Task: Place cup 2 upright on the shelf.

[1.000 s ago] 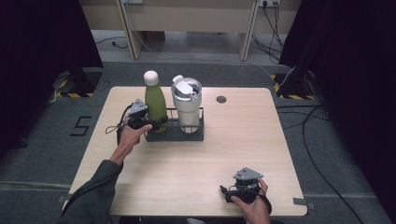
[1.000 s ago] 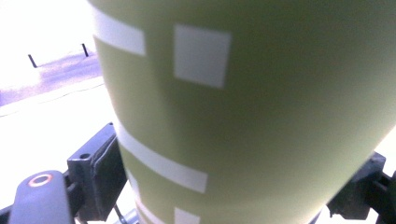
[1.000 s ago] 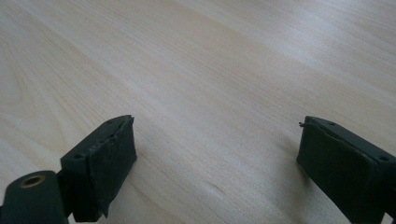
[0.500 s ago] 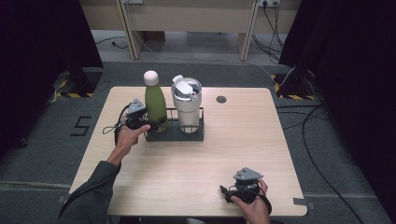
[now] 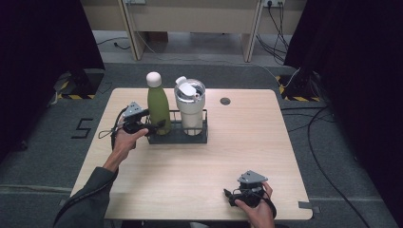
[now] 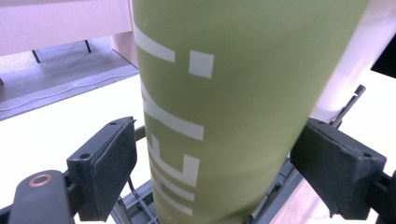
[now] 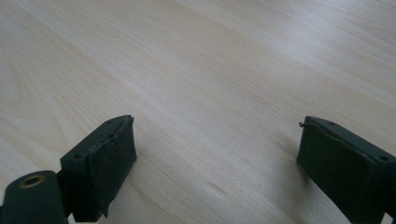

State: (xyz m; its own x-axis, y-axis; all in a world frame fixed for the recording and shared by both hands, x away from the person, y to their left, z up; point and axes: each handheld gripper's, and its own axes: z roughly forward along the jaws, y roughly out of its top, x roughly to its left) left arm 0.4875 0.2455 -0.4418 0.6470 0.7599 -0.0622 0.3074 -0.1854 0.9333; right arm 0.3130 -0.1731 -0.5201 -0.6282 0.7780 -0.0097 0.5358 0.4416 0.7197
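Left gripper (image 6: 219, 154) closer, jaws astride bottle (image 6: 233, 93)

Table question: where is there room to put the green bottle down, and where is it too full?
Bare wood lies on the table between the wire rack and the right gripper, and right of the rack, past the small dark disc. It is crowded at the rack, where the green bottle, the white tumbler and the left gripper bunch together.

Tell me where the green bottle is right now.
In the high view the green bottle stands upright in the black rack, left of the white tumbler, between the left gripper's open jaws.
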